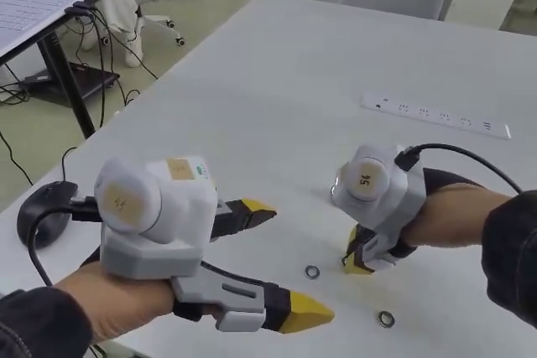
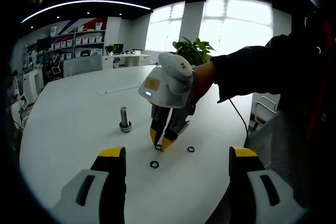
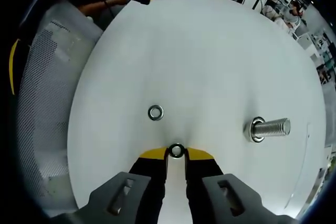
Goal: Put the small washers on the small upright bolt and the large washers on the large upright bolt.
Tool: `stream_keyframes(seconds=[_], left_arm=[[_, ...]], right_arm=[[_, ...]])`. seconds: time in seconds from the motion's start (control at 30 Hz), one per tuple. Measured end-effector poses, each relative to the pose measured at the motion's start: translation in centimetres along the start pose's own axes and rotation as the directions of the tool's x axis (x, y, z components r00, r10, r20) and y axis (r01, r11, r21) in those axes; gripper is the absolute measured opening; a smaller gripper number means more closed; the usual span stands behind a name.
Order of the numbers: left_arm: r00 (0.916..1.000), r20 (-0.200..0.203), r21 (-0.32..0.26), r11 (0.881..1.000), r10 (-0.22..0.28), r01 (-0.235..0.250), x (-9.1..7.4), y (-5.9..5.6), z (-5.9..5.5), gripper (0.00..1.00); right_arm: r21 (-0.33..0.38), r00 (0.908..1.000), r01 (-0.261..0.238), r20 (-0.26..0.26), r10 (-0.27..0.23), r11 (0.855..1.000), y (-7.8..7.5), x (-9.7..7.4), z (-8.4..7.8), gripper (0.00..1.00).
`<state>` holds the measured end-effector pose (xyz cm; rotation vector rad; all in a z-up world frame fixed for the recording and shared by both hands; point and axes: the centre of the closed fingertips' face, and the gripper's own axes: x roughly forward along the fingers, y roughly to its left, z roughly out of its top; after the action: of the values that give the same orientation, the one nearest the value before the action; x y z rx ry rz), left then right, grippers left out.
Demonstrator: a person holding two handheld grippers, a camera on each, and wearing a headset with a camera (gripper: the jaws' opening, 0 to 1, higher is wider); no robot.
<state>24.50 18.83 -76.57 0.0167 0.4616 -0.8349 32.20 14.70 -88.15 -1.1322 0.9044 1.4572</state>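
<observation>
Silver washer (image 3: 177, 151) and bolt (image 3: 269, 128), white table (image 3: 210, 51).

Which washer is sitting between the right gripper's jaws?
The washer between the right gripper's yellow jaw tips; the other washer lies loose on the table beyond them.

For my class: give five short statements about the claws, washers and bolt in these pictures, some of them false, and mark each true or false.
1. The left claw is open. True.
2. The right claw holds nothing. False: a washer sits between its tips.
3. The bolt stands upright on the table. True.
4. The power strip lies between the two claws. False: it lies farther off, beyond the right claw.
5. Two more washers lie loose on the table near the right claw. True.
</observation>
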Motion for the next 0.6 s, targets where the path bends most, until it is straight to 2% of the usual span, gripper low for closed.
stream_keyframes(seconds=[0.2, 0.6], left_arm=[[1.0000, 0.000, 0.001, 1.000, 0.001, -0.001, -0.05, 0.07, -0.01, 0.80], [1.0000, 0.002, 0.000, 1.000, -0.001, 0.001, -0.01, 0.06, 0.00, 0.80]], right_arm=[[-0.006, 0.9998, 0.016, -0.011, -0.016, 1.000, -0.17, -0.05, -0.10, 0.16], [0.011, 1.0000, 0.006, -0.005, -0.006, 1.000, -0.01, 0.07, -0.22, 0.14]])
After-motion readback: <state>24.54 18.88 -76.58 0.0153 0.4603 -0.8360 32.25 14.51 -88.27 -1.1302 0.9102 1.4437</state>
